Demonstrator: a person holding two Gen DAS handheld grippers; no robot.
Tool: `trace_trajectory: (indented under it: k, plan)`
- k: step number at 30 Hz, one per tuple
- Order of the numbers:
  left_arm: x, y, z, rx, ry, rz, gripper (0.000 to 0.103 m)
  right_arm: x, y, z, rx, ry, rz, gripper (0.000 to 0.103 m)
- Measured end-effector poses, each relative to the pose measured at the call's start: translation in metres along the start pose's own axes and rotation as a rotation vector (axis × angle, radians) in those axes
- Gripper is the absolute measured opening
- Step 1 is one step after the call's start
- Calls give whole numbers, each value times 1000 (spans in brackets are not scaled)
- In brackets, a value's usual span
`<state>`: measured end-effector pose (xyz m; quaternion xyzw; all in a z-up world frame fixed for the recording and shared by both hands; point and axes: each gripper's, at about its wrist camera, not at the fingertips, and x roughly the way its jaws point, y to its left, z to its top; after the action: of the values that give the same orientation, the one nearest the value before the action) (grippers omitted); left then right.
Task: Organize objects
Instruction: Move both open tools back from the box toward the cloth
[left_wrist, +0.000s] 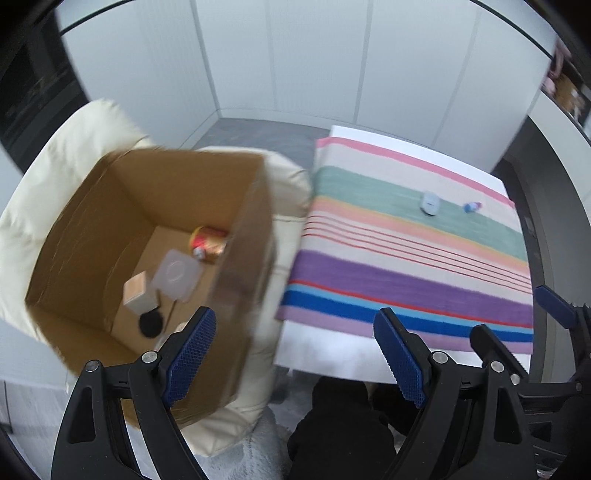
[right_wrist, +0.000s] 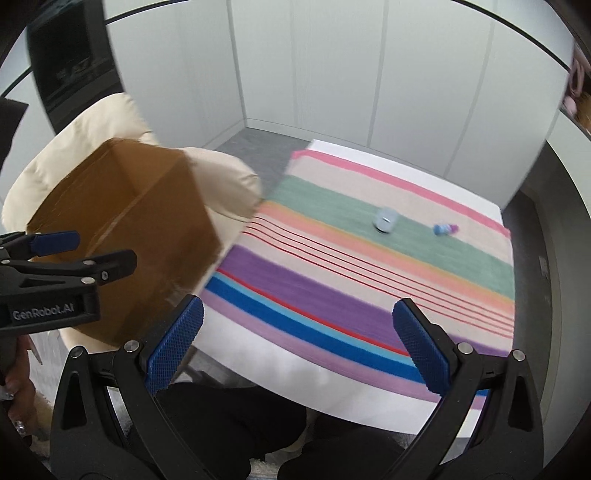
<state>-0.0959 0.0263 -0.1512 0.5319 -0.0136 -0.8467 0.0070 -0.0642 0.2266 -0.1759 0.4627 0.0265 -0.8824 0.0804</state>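
Note:
An open cardboard box (left_wrist: 92, 221) stands on a cream armchair (left_wrist: 288, 184) left of the table. Inside lie a red and gold can (left_wrist: 208, 240), a clear plastic lid (left_wrist: 177, 275), a small wooden block (left_wrist: 137, 293) and a black round object (left_wrist: 150, 324). On the striped cloth (left_wrist: 406, 251) lie a pale blue round object (left_wrist: 430, 202) and a small blue and pink toy (left_wrist: 472, 206); both also show in the right wrist view, the round object (right_wrist: 385, 218) and the toy (right_wrist: 445, 229). My left gripper (left_wrist: 295, 350) is open and empty above the box's near right corner. My right gripper (right_wrist: 299, 343) is open and empty over the table's near edge.
The white table (right_wrist: 332, 398) carries the striped cloth (right_wrist: 369, 277). White wall panels stand behind it. The box (right_wrist: 129, 229) and the armchair (right_wrist: 229, 177) sit left of the table. The left gripper (right_wrist: 66, 254) shows at the left of the right wrist view. Dark clothing is below.

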Motion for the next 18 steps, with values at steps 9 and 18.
trace_trajectory:
  k: [9,18]
  plan:
    - [10,-72,13,127,6,-42,88,4,-68,-17,109,21,-64,103]
    - [38,-119,25,209,18,-46,89,17,-116,-30,177,41,-127,103]
